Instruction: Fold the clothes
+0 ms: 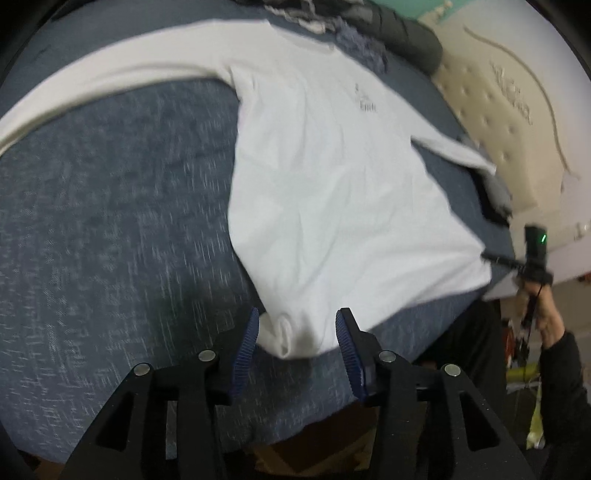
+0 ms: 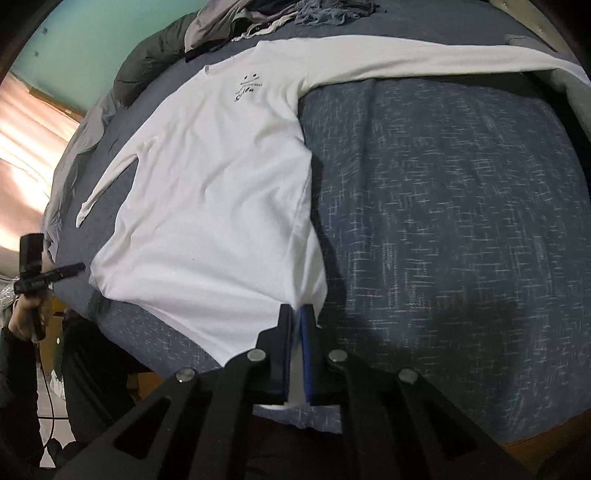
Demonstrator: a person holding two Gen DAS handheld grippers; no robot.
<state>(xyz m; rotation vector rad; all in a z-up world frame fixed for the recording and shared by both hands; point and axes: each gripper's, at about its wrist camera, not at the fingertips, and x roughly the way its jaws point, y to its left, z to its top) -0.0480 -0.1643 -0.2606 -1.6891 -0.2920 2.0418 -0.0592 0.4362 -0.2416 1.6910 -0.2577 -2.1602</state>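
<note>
White shirt: long-sleeved, lying flat and face up on the bed, small dark print on the chest. In the left wrist view it is filling the centre of the frame, 1 sleeve running to the left edge, the other toward the right. In the right wrist view the body is sitting left of centre, 1 sleeve stretching across the top to the upper right.

Bed: covered in blue flecked fabric.

Left tool: at bottom centre of its view, blue pads spread apart, 1 hem corner of the shirt lying between them, pads not pressing on it.

Right tool: at bottom centre of its view, pads pressed together, pinching the other hem corner of the shirt, white cloth showing in the slit.

Clothes pile: grey and dark garments bunched at the top of both frames, beyond the shirt's collar.

Mattress: cream, quilted, upper right of the left view.
</note>
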